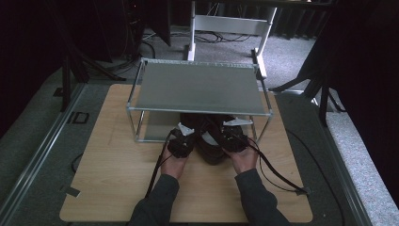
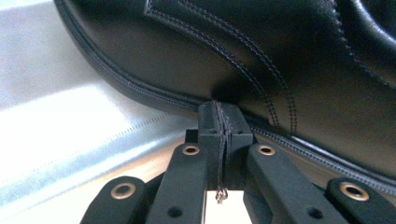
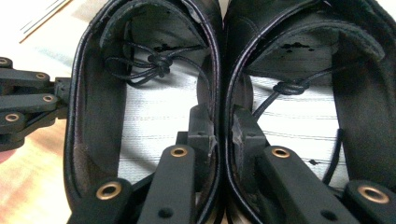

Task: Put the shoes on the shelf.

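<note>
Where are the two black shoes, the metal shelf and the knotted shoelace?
left shoe (image 3: 93,121), right gripper view, inner side wall.
right shoe (image 3: 359,116), right gripper view, inner side wall.
metal shelf (image 1: 200,87), high view, bare top plate.
knotted shoelace (image 3: 159,64), right gripper view, the knot inside the left shoe.

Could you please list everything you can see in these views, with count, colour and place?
Shoes: two, black leather, side by side at the front of the rack's lower level, heels toward the person, laces tucked inside.
Rack: one, silver metal, two shelves, on the far half of the table.
Table: one, light wood top.
Frame: one, white, on the grey floor behind the rack.
Left gripper: one, black, jaws closed, tips against the left shoe's outer side.
Right gripper: one, black, one jaw inside each shoe, pinching their two inner walls together.
Hands: two, grey sleeves, entering from the near edge.
</note>
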### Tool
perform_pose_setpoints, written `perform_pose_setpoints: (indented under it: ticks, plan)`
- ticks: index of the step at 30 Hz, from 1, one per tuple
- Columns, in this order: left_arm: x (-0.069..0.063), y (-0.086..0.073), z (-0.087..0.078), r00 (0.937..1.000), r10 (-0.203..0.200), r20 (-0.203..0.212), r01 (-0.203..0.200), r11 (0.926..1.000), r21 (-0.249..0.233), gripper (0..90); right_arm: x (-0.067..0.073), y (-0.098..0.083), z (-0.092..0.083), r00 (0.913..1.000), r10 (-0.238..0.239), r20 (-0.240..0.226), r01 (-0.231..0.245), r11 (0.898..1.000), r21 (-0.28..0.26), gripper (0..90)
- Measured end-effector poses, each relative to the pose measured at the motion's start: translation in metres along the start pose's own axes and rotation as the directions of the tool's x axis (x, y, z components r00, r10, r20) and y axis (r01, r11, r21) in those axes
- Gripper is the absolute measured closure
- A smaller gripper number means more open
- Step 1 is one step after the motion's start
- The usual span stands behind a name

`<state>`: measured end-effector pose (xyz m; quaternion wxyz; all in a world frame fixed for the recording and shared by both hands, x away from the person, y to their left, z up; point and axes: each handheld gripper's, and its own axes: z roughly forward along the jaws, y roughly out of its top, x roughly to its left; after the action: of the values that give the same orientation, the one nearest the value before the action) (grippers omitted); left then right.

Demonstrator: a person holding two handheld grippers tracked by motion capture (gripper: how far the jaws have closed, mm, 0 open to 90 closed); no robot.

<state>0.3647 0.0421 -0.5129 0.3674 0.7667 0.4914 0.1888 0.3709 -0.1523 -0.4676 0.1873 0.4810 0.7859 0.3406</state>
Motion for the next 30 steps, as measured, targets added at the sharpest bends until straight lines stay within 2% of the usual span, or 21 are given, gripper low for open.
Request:
perform_pose_setpoints:
  ticks: [10,19,24,27,28,30]
  plan:
    - [0.002,0.015,0.019,0.9973,-0.005,-0.074,0.004,0.9999,-0.016,89.6,0.001,0.000,0.013,0.9947,0.085,0.057,-0.081,0.994,-0.068,80.3]
    - [-0.002,0.023,0.032,0.9882,-0.033,-0.150,0.026,0.9985,-0.049,89.9,0.000,0.001,0.023,0.9854,0.143,0.093,-0.130,0.983,-0.130,80.3]
    - [-0.007,0.022,0.034,0.9876,-0.029,-0.154,0.020,0.9980,-0.061,90.0,0.002,0.000,0.031,0.9802,0.163,0.112,-0.146,0.978,-0.149,80.3]
    - [-0.008,0.022,0.036,0.9862,-0.043,-0.160,0.033,0.9975,-0.062,90.0,0.001,-0.001,0.033,0.9783,0.173,0.114,-0.155,0.976,-0.152,80.3]
    - [-0.009,0.021,0.039,0.9817,-0.050,-0.184,0.037,0.9967,-0.071,90.0,0.002,-0.002,0.034,0.9783,0.171,0.117,-0.152,0.976,-0.157,80.3]
    - [-0.010,0.021,0.039,0.9788,-0.060,-0.196,0.044,0.9955,-0.083,90.0,0.004,-0.003,0.037,0.9753,0.177,0.133,-0.151,0.972,-0.181,80.4]
